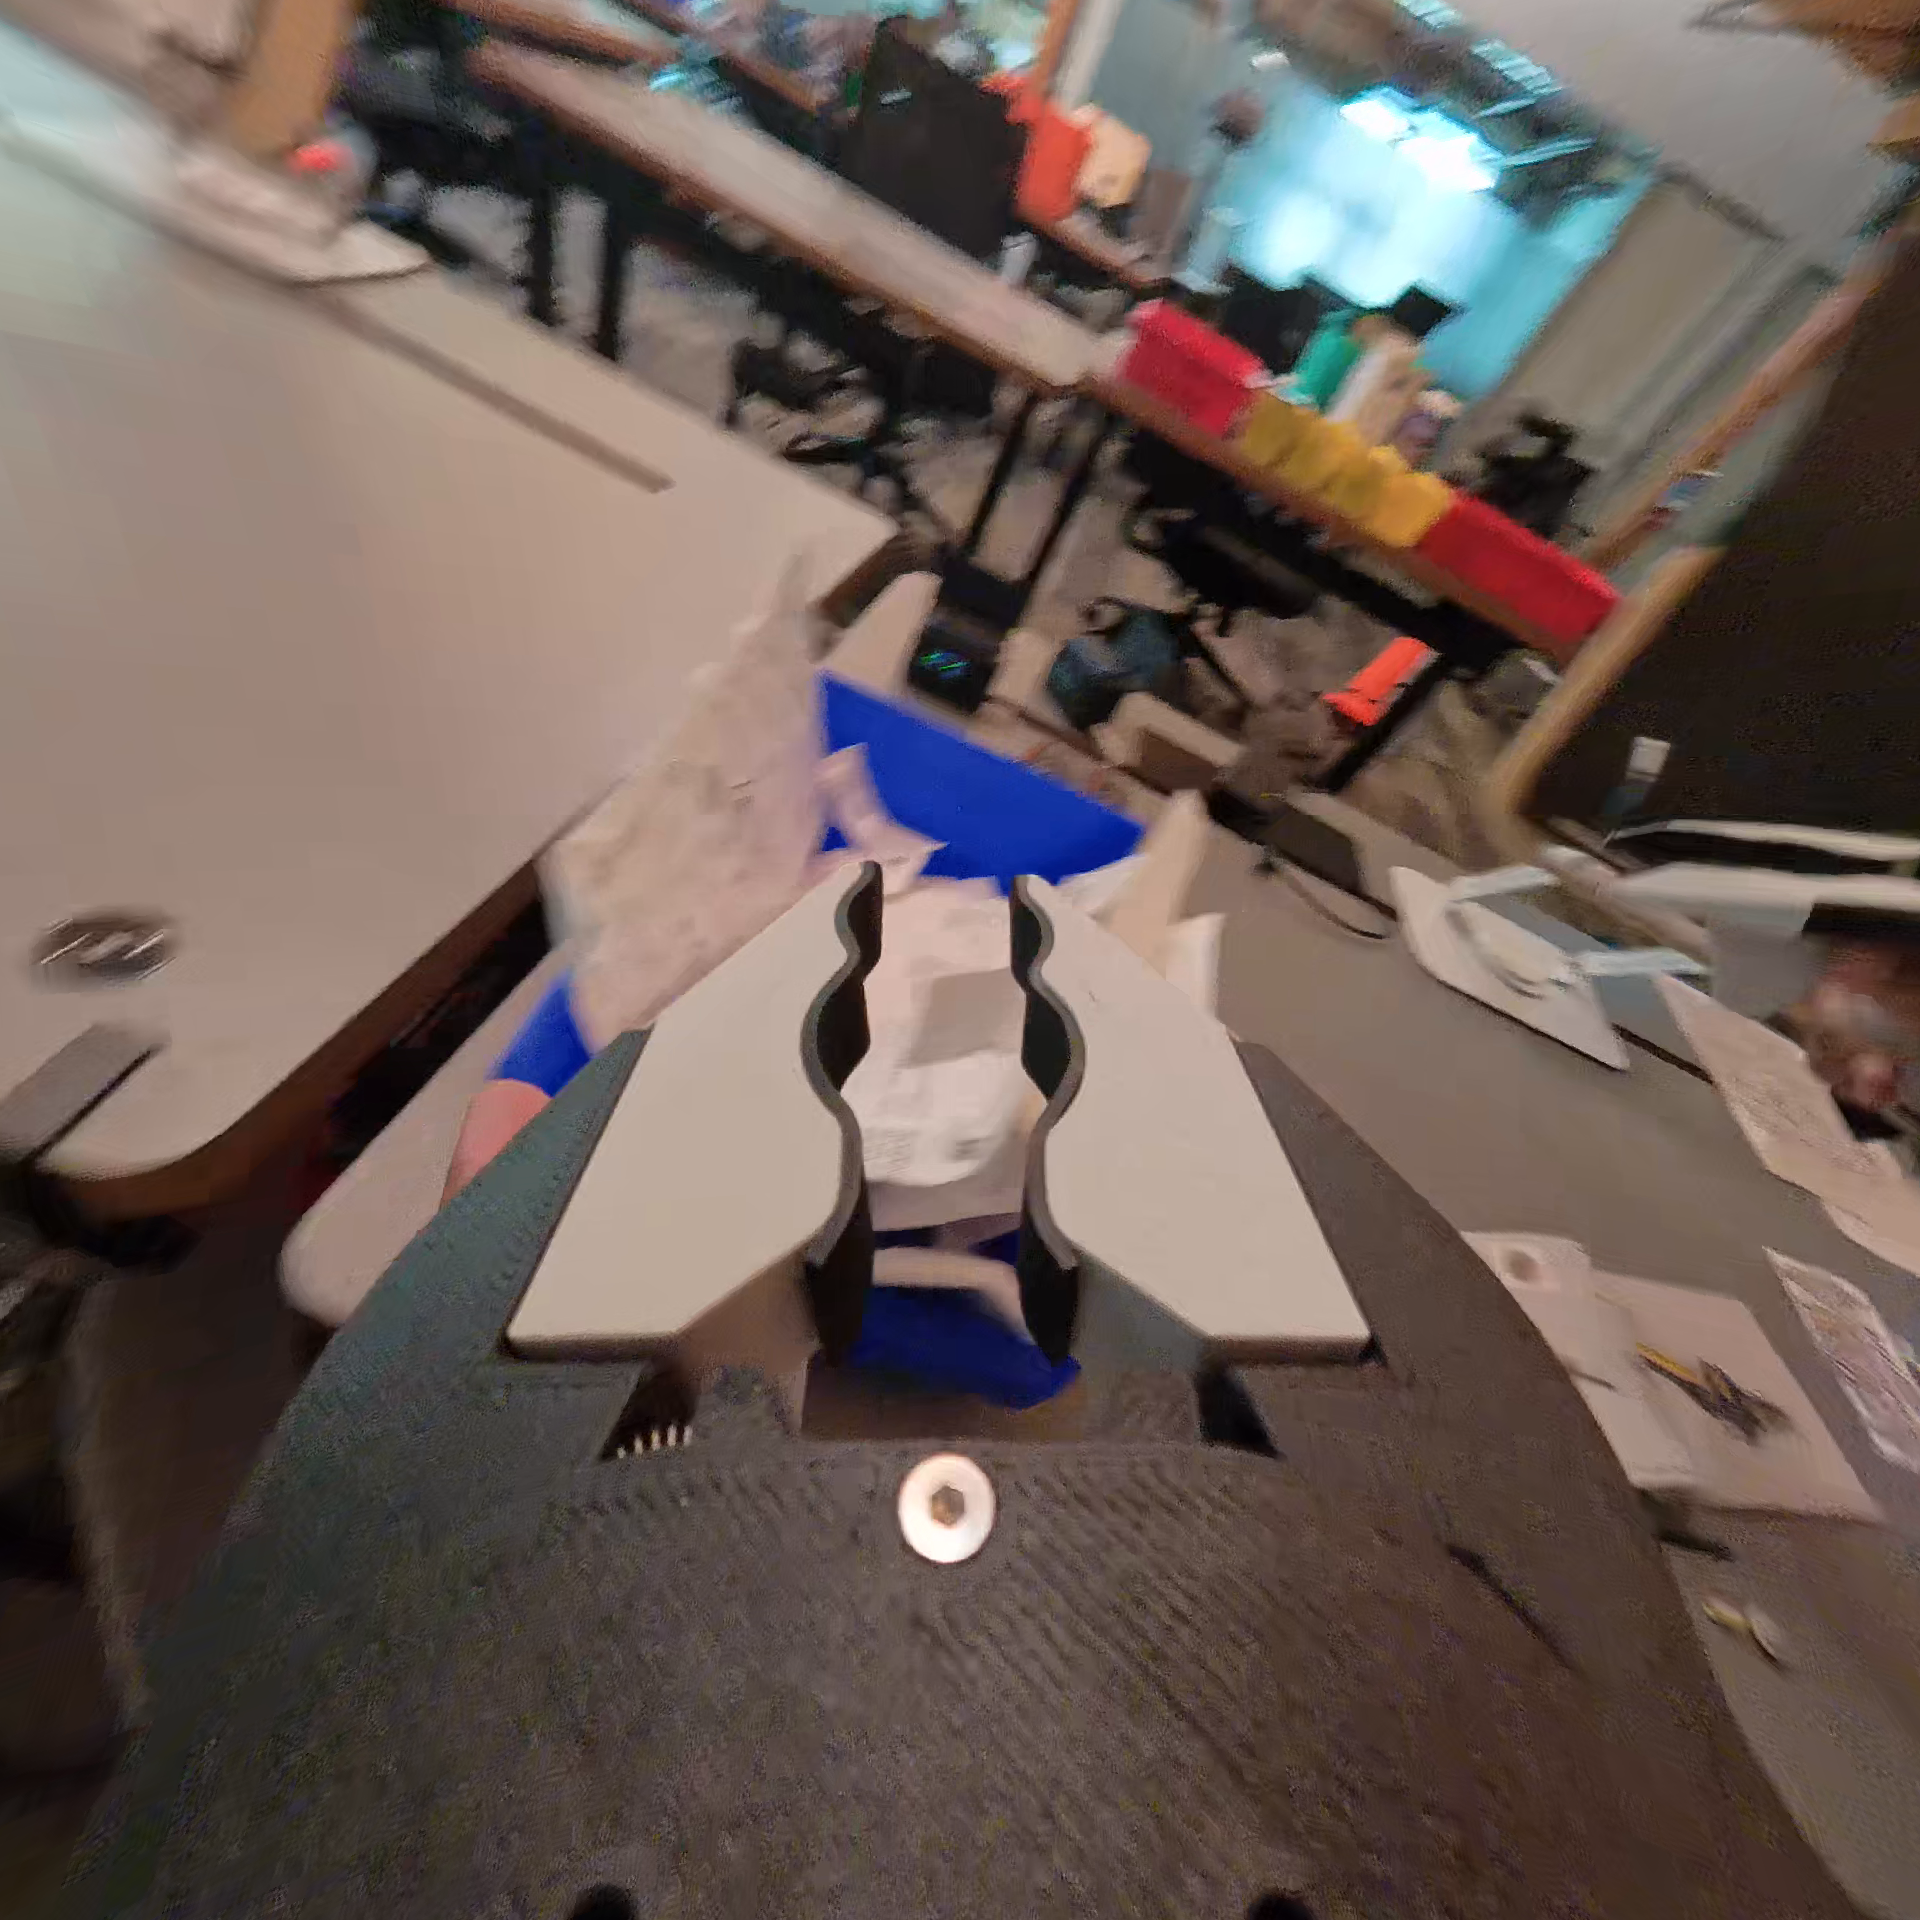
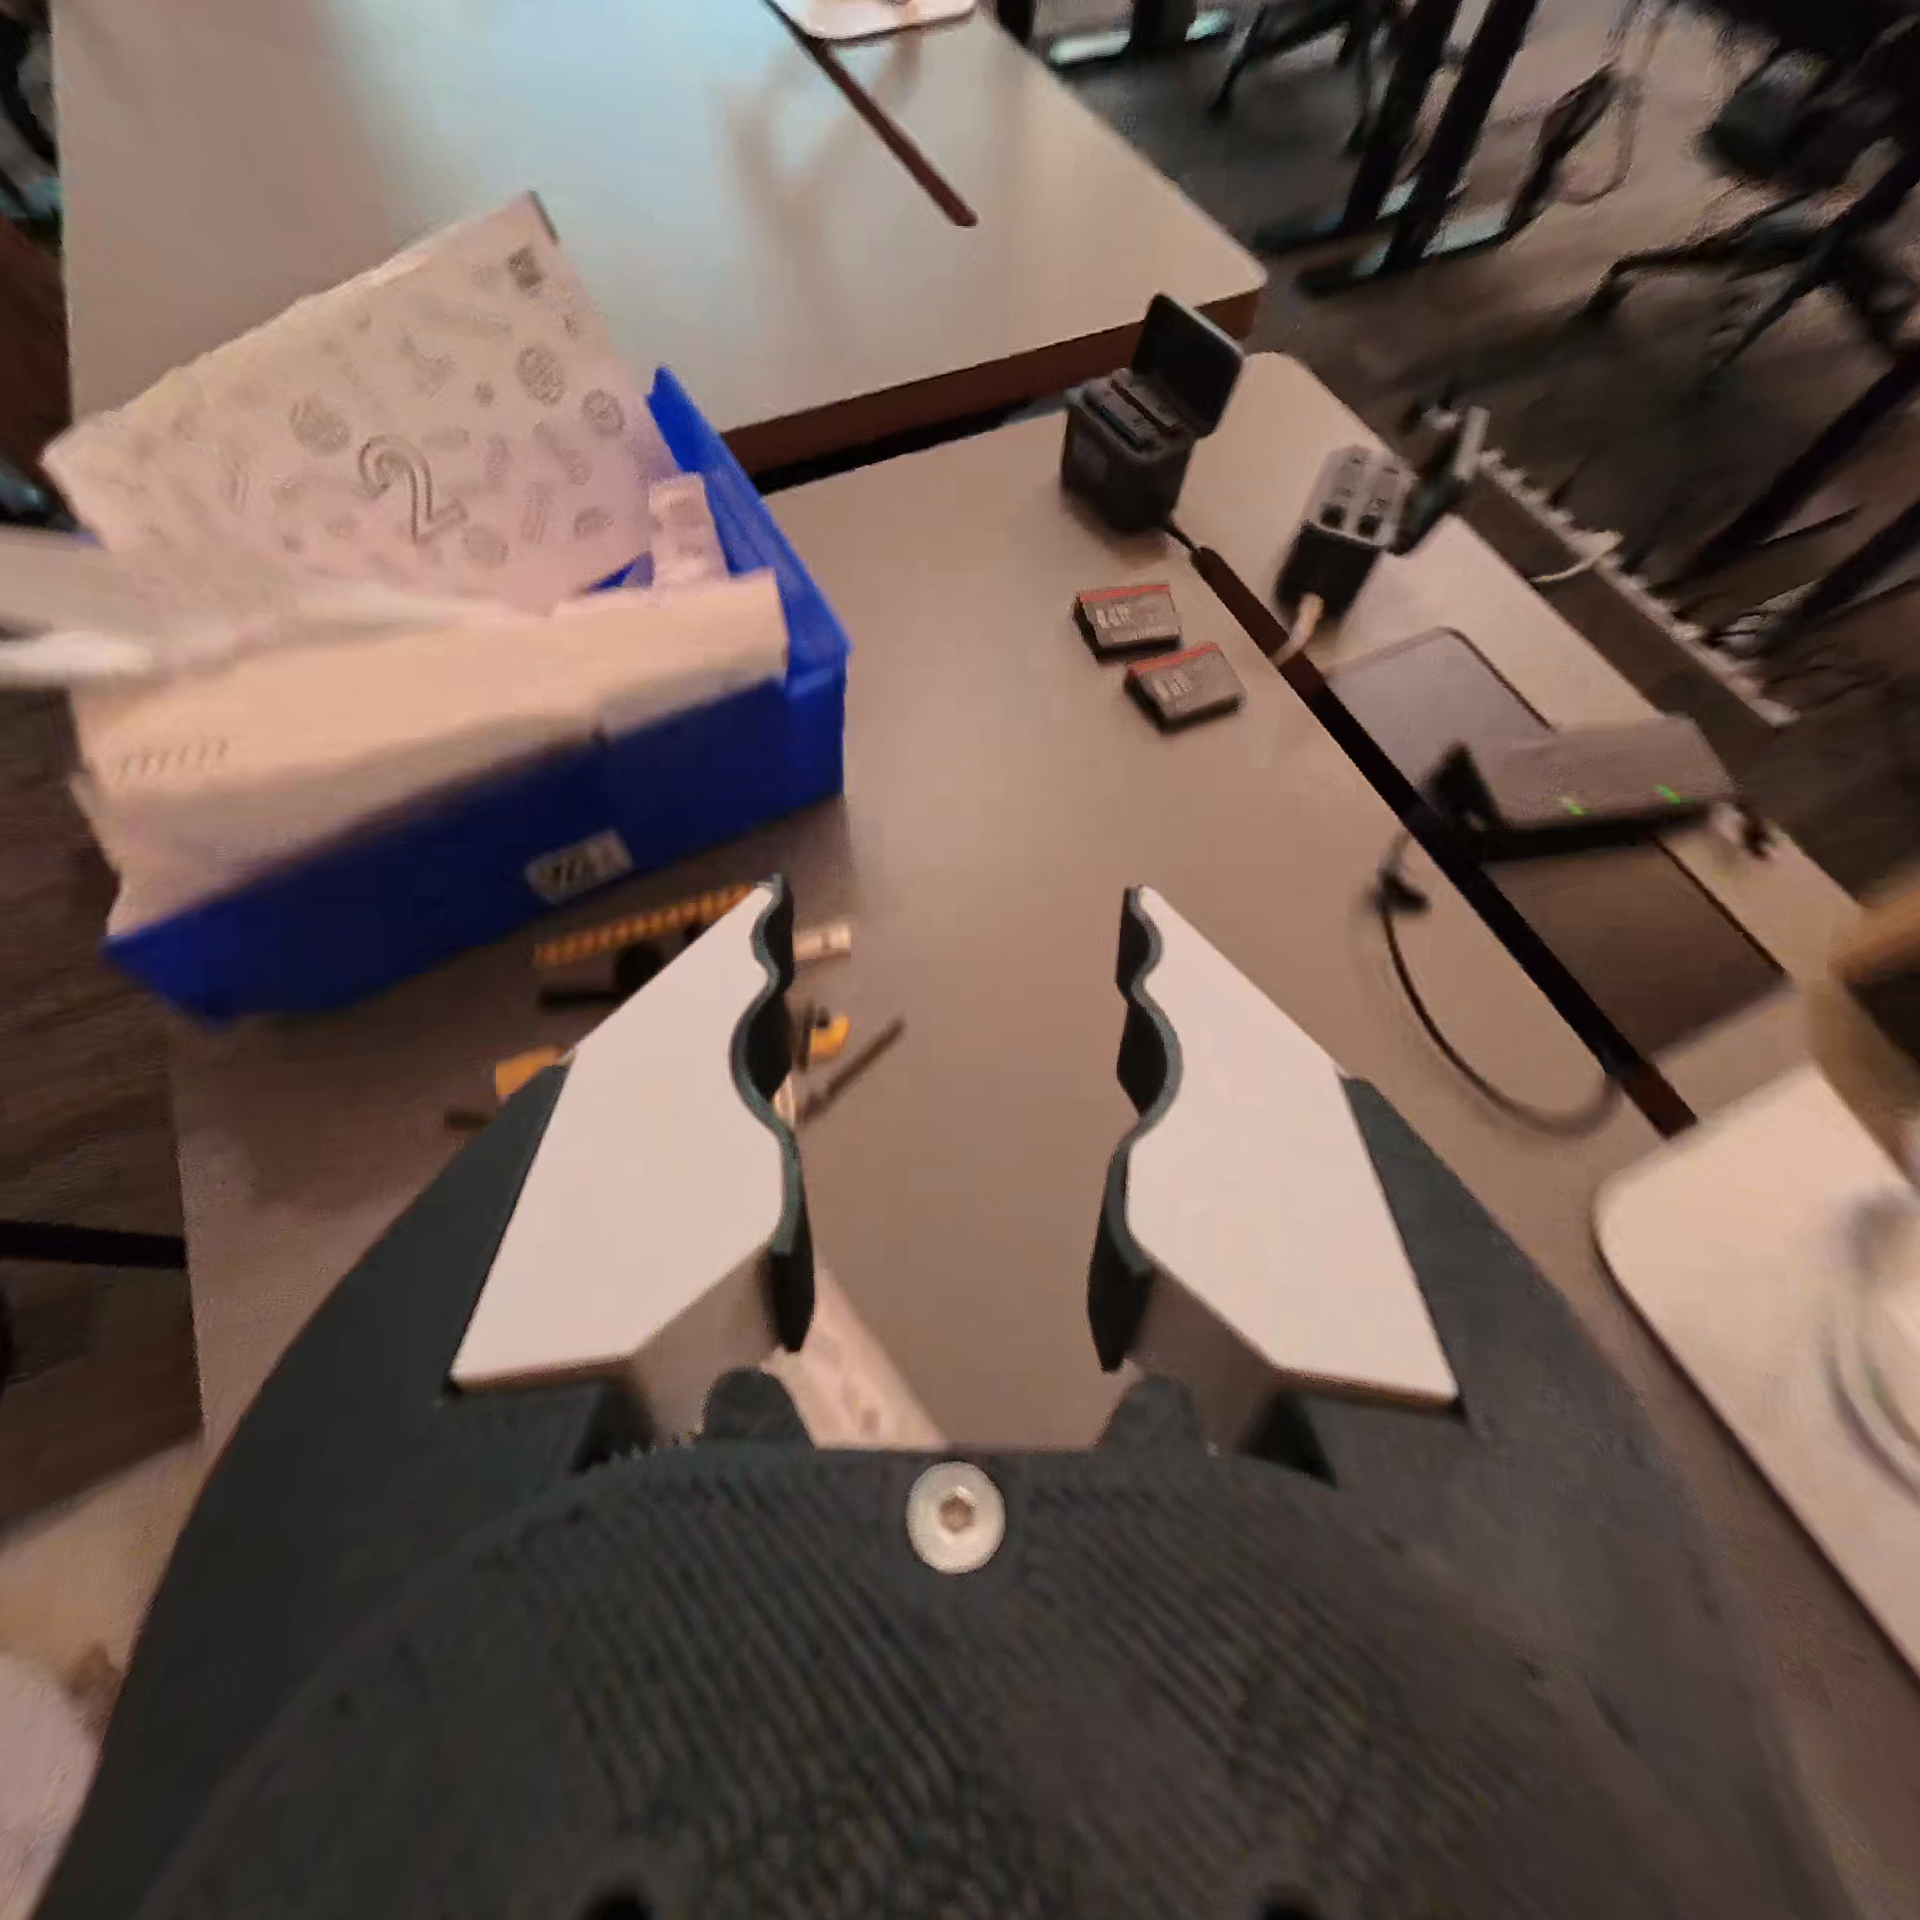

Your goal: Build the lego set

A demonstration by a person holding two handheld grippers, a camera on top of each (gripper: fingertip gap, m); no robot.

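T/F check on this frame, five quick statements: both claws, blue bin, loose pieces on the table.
1. The right claw is open with nothing between its fingers. True.
2. The blue bin is empty. False: it holds white paper bags, one of them printed.
3. The left claw points at the blue bin. True; white bags sit ahead of its fingers.
4. The right claw is clamped on a yellow lego piece. False: the small yellow and black pieces lie loose on the table beside its left finger.
5. Two small black cases lie inside the bin. False: they lie on the table, to the right of the bin.
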